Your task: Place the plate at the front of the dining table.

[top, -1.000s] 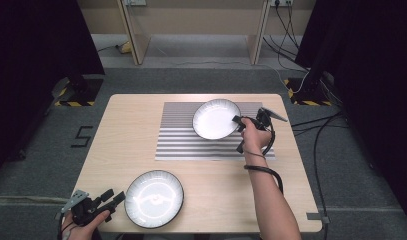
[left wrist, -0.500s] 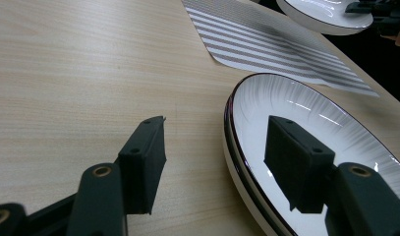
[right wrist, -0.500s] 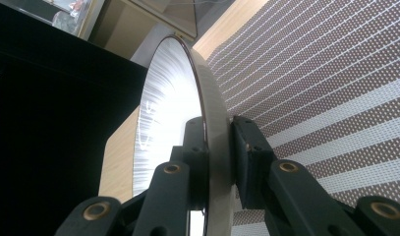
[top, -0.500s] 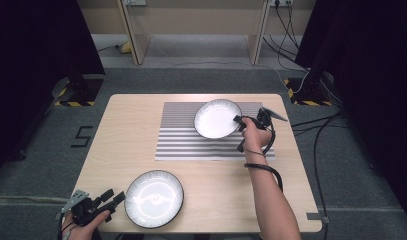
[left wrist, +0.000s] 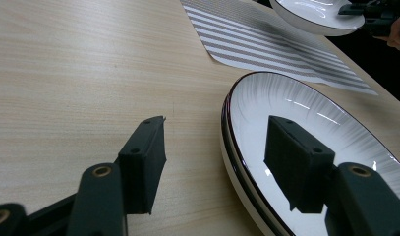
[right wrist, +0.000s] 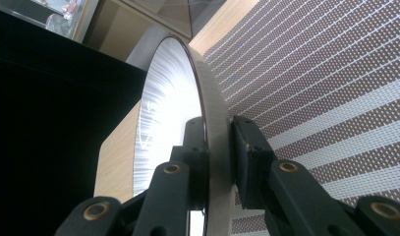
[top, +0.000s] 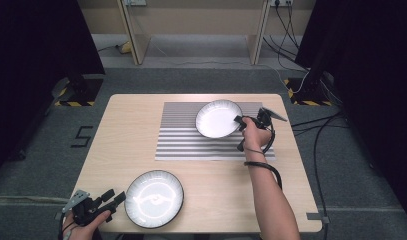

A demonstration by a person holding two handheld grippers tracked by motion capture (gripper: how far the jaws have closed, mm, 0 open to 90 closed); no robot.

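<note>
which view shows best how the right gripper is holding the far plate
The right gripper view: the right gripper has one jaw on each side of the far plate rim, pressing it. The high view shows the plate whole over the striped mat, grip small. The left gripper view catches its edge.

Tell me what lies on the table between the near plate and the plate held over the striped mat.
In the high view, bare wood and the striped mat lie between the near plate and the held plate.

Wooden table point(top: 116, 135) carries striped placemat point(top: 181, 137) and plate point(top: 153, 198).
</note>
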